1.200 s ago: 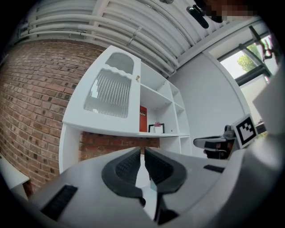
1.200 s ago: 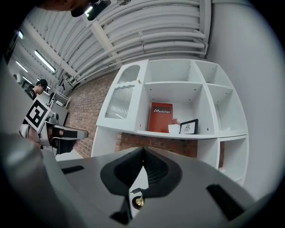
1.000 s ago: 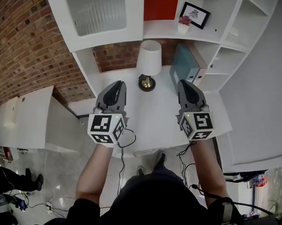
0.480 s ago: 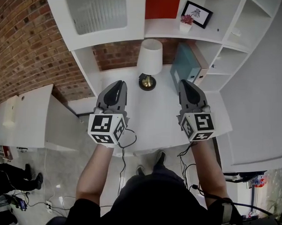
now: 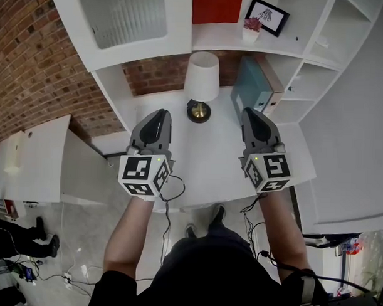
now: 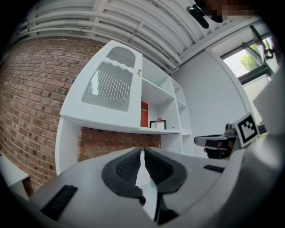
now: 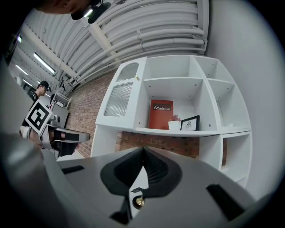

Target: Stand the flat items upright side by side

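Both sets of jaws are pressed together w/ nothing btwn them. Left gripper (image 5: 156,118) and right gripper (image 5: 253,118) hover level over the white desk (image 5: 204,153). The grey-blue flat binders (image 5: 249,82) sit at the desk's back right by the shelf unit, straight ahead of the right gripper, long edge running away from me. Right hand's nearer, I reckon. The white-shaded lamp (image 5: 201,77) stands btwn the left gripper and them.

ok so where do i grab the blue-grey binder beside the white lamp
Probably its upper edge, pinched across the thickness from the front with the right gripper: the blue-grey binder stands on edge beside the shelf unit, its broad face toward the white lamp.
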